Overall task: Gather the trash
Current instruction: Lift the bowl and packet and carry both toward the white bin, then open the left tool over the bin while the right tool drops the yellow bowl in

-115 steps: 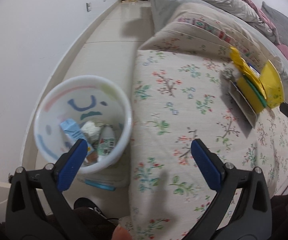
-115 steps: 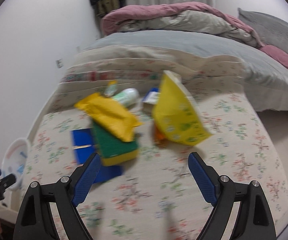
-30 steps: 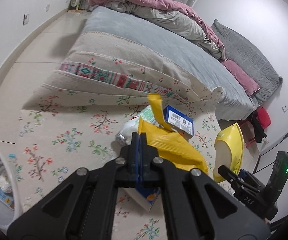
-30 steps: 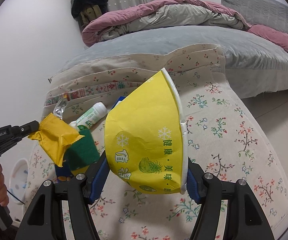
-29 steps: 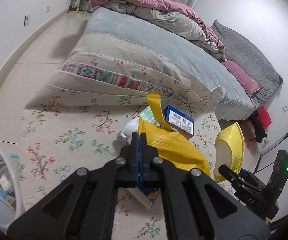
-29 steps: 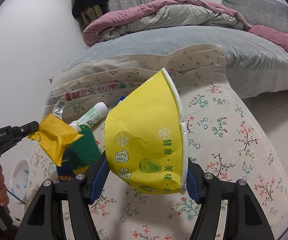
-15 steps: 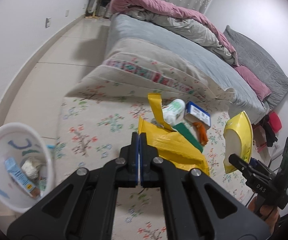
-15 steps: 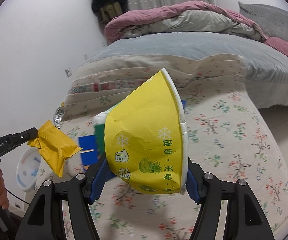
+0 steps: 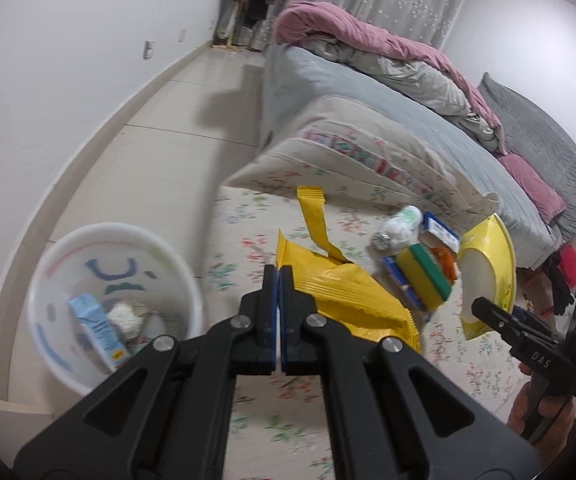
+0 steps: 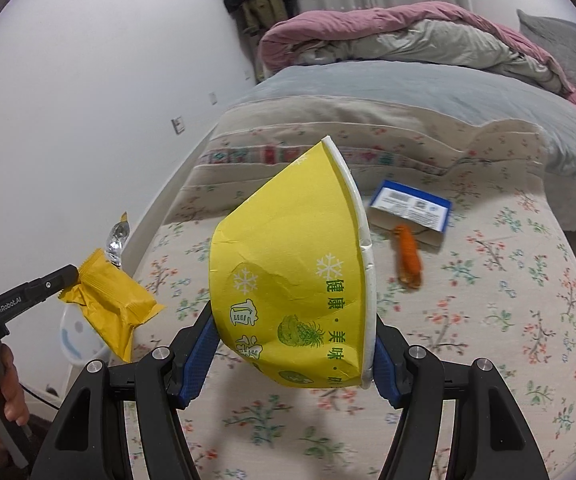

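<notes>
1. Yellow wrapper (image 9: 339, 288) pinched by 1 edge in the left gripper (image 9: 278, 276), jaws pressed flat together, held in the air above the flowered sheet (image 9: 256, 240), beside the white bin (image 9: 192, 280).
2. Yellow paper bowl (image 10: 288, 292) tipped on its side, clamped between the part-open blue pads (image 10: 198, 354) of the right gripper (image 10: 293, 356).
3. Left lying on the sheet: sponge (image 9: 423, 270), blue box (image 10: 409, 204), orange scrap (image 10: 407, 256).
4. Beyond, a bed with a pink quilt (image 10: 407, 20) and a white wall (image 9: 68, 60).

Your left gripper (image 9: 278, 280) is holding the wrapper (image 9: 343, 292) up beside the bin (image 9: 116, 304), which is sitting on the floor left of the bench (image 9: 256, 240). Your right gripper (image 10: 293, 354) is holding the paper bowl (image 10: 288, 280) above the bench, with the box (image 10: 407, 208) and sponge (image 9: 423, 272) lying behind.
</notes>
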The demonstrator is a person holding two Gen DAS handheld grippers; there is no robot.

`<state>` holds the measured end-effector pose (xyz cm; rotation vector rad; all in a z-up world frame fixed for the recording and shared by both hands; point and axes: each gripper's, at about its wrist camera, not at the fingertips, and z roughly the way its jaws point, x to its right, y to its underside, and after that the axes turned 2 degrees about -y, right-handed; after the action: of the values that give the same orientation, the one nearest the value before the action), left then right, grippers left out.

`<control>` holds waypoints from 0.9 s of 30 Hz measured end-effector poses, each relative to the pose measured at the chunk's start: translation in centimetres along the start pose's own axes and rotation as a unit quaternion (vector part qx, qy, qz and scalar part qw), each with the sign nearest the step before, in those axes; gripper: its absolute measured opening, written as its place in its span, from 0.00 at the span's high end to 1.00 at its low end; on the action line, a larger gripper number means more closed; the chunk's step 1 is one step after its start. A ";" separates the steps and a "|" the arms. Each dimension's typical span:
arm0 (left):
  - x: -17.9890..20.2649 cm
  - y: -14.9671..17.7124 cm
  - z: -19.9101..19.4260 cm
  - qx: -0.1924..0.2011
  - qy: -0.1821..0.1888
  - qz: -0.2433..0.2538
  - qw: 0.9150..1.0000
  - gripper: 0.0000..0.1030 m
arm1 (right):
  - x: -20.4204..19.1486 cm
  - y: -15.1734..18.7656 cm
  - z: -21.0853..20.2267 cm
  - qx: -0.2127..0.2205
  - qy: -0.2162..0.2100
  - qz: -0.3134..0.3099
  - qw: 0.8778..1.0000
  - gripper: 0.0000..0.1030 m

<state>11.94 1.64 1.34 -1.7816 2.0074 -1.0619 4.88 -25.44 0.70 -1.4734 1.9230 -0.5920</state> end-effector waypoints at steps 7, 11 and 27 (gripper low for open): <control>-3.6 0.4 -1.3 0.012 -0.035 -0.019 0.999 0.99 | -3.3 -0.1 1.3 -0.011 -0.022 -0.025 0.999 0.34; -5.8 0.5 -2.0 0.021 -0.056 -0.032 0.998 0.99 | -5.1 -0.2 2.2 -0.018 -0.036 -0.037 0.999 0.34; -13.3 1.5 -2.7 0.026 -0.160 -0.061 0.985 0.99 | -12.5 0.5 6.3 -0.060 -0.085 -0.090 0.991 0.34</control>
<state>12.03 15.05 -1.39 -1.9254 1.6853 -0.7915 11.14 -13.11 -1.37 -1.7280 1.7326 -0.4190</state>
